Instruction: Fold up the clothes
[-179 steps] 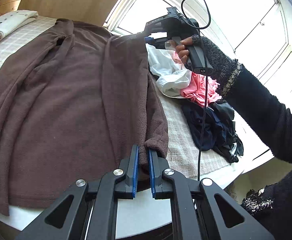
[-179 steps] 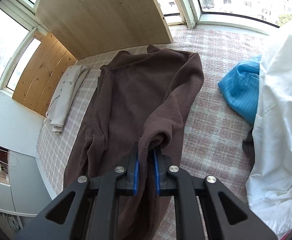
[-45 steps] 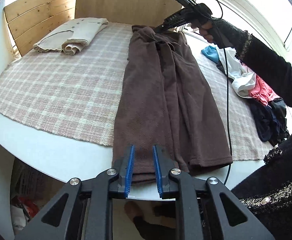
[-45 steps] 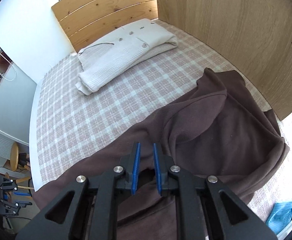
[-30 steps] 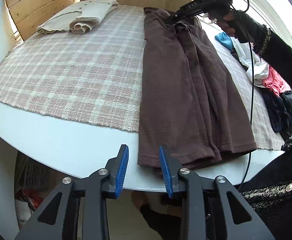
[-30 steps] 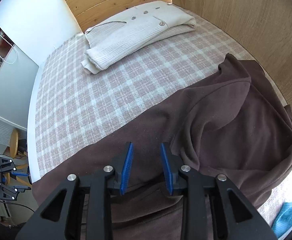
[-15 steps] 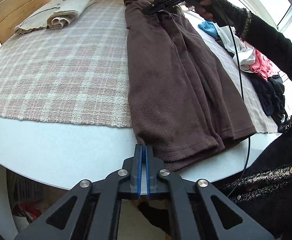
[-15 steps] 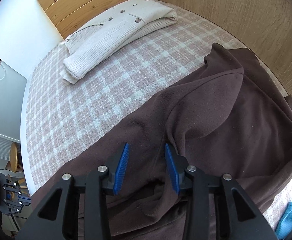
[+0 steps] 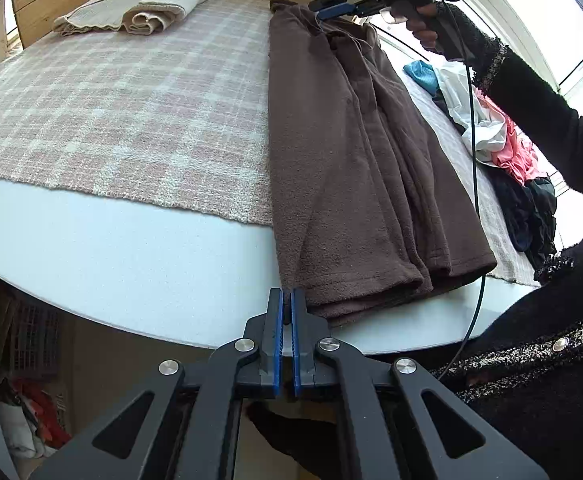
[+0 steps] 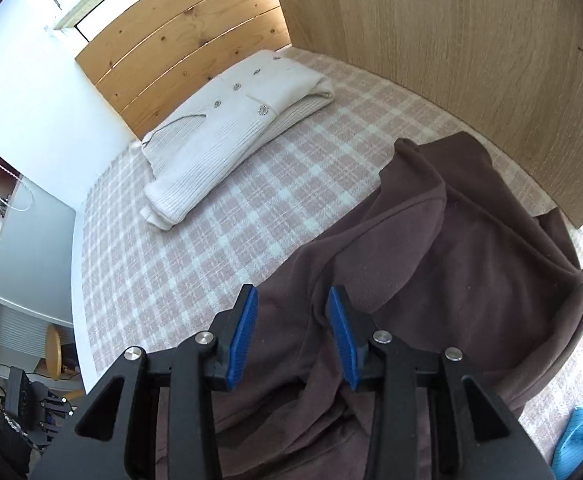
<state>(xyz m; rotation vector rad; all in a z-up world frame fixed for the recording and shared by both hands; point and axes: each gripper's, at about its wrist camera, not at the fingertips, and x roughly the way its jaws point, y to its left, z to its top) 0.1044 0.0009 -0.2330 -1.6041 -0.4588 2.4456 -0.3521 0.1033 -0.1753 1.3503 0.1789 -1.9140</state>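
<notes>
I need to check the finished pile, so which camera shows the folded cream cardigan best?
The right wrist view: the cream cardigan lies in full sight on the checked cloth, buttons and folds clear. The left wrist view shows it only far off near the top edge, small and squashed by the lens.

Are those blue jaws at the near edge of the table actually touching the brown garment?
Touching. In the left wrist view, the left gripper is shut on the bottom hem corner of the brown garment, with the fabric running in between the blue pads.
</notes>
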